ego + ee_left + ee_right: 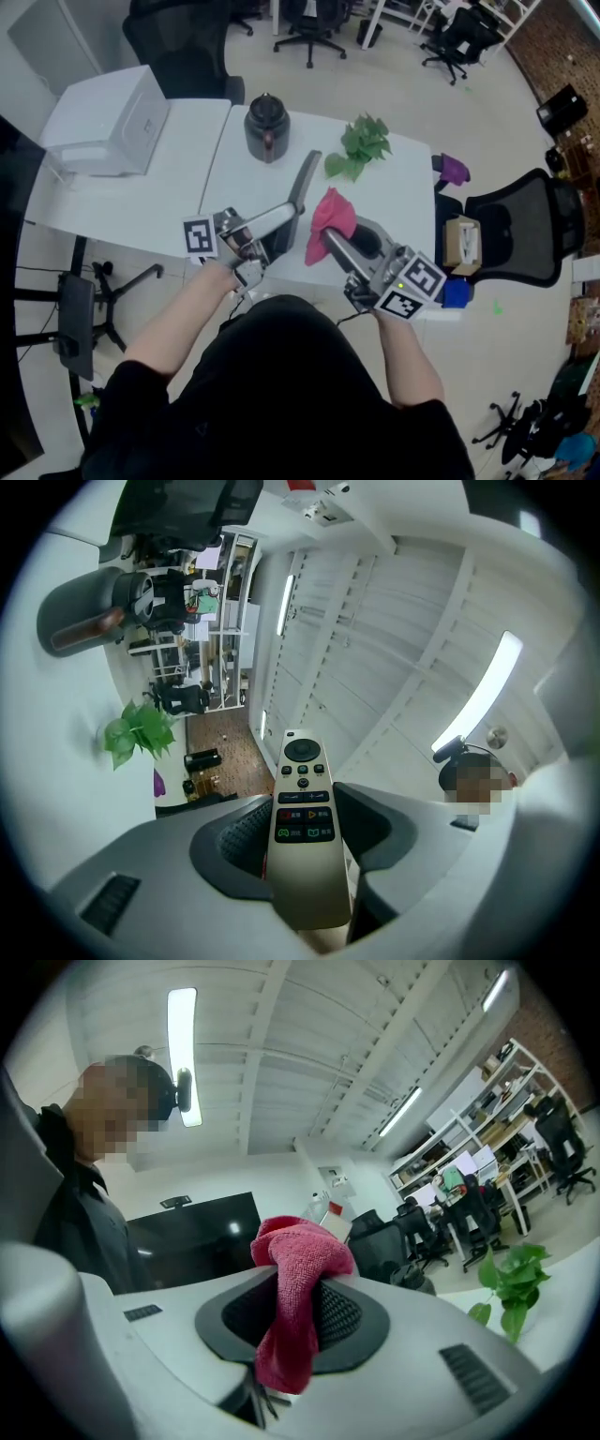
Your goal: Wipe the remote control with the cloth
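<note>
Both things are in hand, up off the white surface [403, 187], in front of the person.

Left tool [294, 212]: jaws partly closed and clamped on the lower end of the remote control [305, 836]. Most of its length sticks out past the jaws, angled upward, with the button face toward that tool's camera.

Right tool [334, 246]: jaws narrow, pinching the pink cloth [295, 1279]. A bunched wad sits above the jaws and a tail hangs below.

From the head view the cloth is just beside the remote, to its right. I see no contact, and can't be sure either way.

Step in hand, as I read it, is bringing the cloth onto the remote and starting the wipe. To do it well:
- Hold the left tool steady and let the right do the moving.
- Lead with the bunched wad, not the loose tail.
- Stroke along the button face from near the jaws out to the free end.
- Go light, because the remote is gripped at one end only and a hard push could pivot it or slide it out.
- Roll the left wrist to offer the back and edges.

Dark kettle [265, 127] and plant [359, 145] sit further back, out of the way.
</note>
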Motion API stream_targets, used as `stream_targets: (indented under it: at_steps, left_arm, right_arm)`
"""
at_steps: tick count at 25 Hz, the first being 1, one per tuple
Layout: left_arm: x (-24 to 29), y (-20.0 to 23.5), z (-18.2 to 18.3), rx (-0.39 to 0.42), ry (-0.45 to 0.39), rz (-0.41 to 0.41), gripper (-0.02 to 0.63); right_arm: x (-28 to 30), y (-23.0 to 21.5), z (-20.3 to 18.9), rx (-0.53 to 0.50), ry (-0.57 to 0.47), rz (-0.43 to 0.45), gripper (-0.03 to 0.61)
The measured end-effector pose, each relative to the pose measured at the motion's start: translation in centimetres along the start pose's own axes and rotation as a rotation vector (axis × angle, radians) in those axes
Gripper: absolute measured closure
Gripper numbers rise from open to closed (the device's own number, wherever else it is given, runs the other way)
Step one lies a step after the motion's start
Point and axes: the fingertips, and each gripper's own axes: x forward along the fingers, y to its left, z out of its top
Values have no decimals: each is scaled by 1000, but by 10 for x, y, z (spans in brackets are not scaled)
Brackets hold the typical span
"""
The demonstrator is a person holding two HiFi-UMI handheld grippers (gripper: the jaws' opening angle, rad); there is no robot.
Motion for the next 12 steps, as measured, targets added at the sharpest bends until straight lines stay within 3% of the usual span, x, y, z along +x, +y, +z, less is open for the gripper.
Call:
stream_targets:
  at_steps: [5,12]
  left_arm:
    - [4,-2,4,-1,-15,-12,405]
    - [6,0,-31,-18,162,0,405]
  right_arm:
    - [16,16,-40,42,116,77,485]
    - [5,-9,-19,58,46,11,485]
